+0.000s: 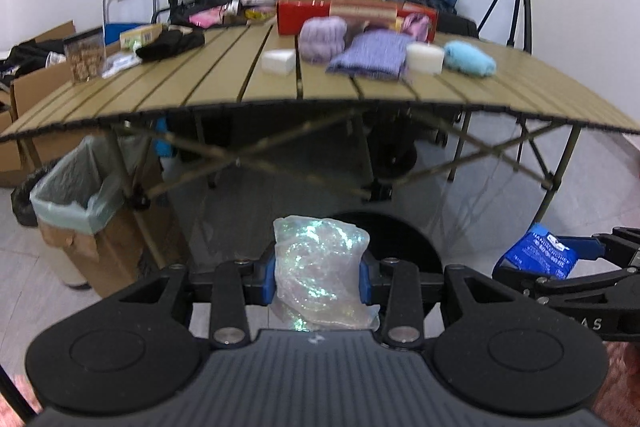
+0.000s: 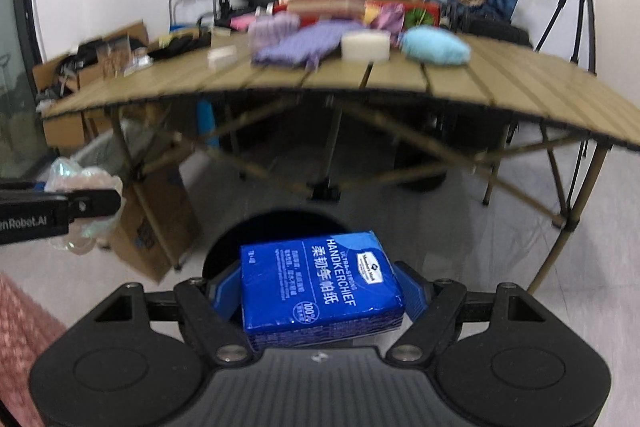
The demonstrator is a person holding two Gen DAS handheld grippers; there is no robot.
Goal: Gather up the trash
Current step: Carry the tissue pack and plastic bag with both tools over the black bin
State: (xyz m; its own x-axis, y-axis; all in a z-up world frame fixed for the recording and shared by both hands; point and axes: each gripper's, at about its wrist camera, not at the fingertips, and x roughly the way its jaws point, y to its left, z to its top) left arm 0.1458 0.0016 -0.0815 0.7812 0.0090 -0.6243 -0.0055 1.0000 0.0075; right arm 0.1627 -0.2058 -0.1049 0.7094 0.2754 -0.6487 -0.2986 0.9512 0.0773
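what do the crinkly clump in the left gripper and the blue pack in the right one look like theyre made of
Crinkly clump: thin clear plastic film, probably; it shows iridescent glints and creases. Blue pack: glossy plastic wrap, likely around paper tissues; it is printed "handkerchief" and holds a boxy shape.

- Left gripper (image 1: 319,277): matte black, with blue pads on its fingers (image 1: 267,277), filling the lower half of the left wrist frame.
- Silver screws dot its linkage arms; two round raised discs flank a ribbed grey centre plate at the bottom.
- Right gripper (image 2: 320,293): the same black build, blue pads, silver screws, bottom of the right wrist frame.
- White lettering, partly cut off, marks each gripper's side at the frame edges.
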